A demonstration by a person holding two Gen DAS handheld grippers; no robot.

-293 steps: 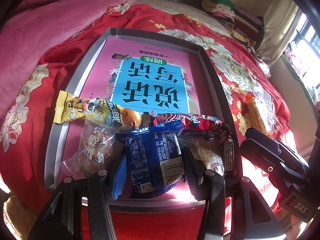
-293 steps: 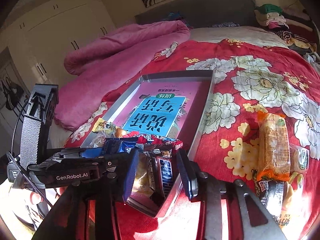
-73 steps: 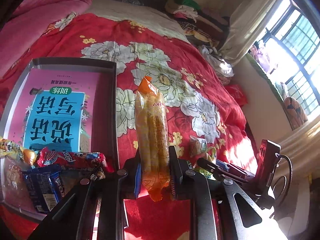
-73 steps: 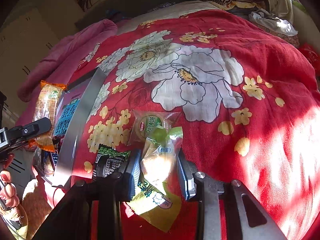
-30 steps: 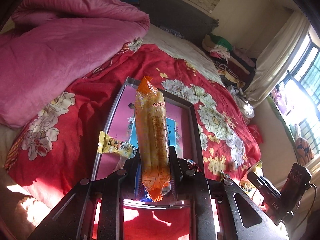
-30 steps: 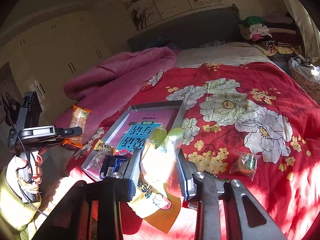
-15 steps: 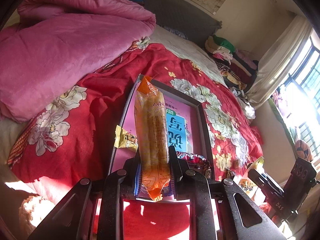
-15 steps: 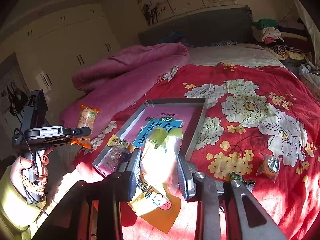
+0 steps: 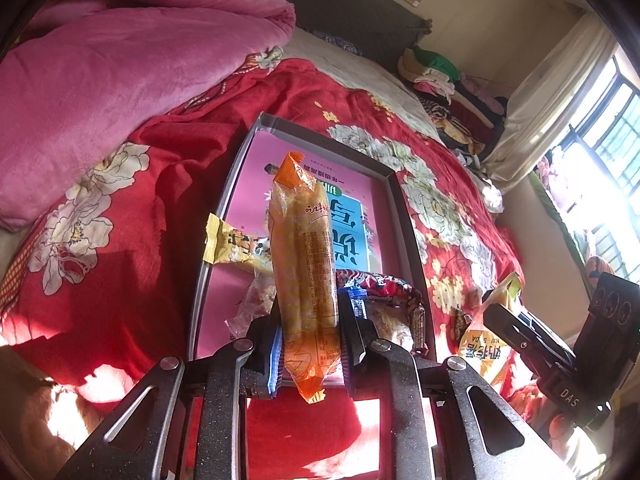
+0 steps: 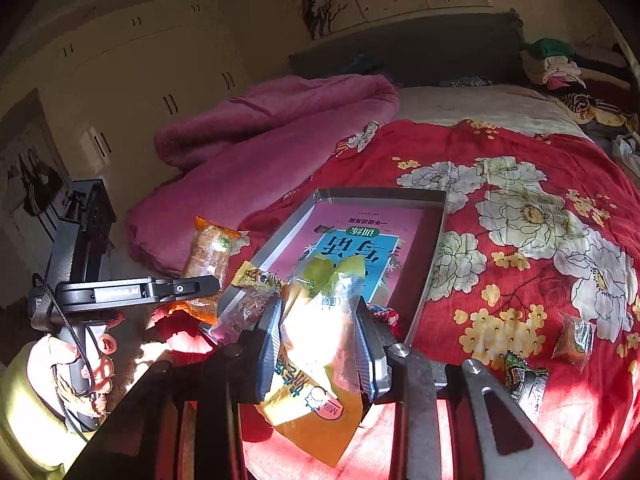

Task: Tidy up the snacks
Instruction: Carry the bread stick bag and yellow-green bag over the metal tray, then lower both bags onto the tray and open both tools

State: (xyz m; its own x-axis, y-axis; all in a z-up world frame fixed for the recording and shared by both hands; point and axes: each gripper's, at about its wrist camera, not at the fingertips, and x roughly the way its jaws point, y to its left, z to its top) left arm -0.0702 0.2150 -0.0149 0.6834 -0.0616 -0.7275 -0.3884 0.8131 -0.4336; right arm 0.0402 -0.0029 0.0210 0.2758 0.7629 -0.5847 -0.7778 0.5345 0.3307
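Note:
My left gripper is shut on a long orange snack packet and holds it upright above the near end of the grey tray. The tray has a pink and blue book in it, with a yellow packet, a clear packet and a red packet at its near end. My right gripper is shut on a yellow-green snack bag just in front of the tray. The left gripper with its orange packet shows at the left of the right wrist view.
The tray lies on a red flowered bedspread. A pink quilt is heaped to the left. A small round snack and a dark packet lie on the bedspread at the right. Folded clothes are piled at the far side.
Both grippers have moved a little closer to the tray, each still holding its packet. The tray looks larger and more central in both views.

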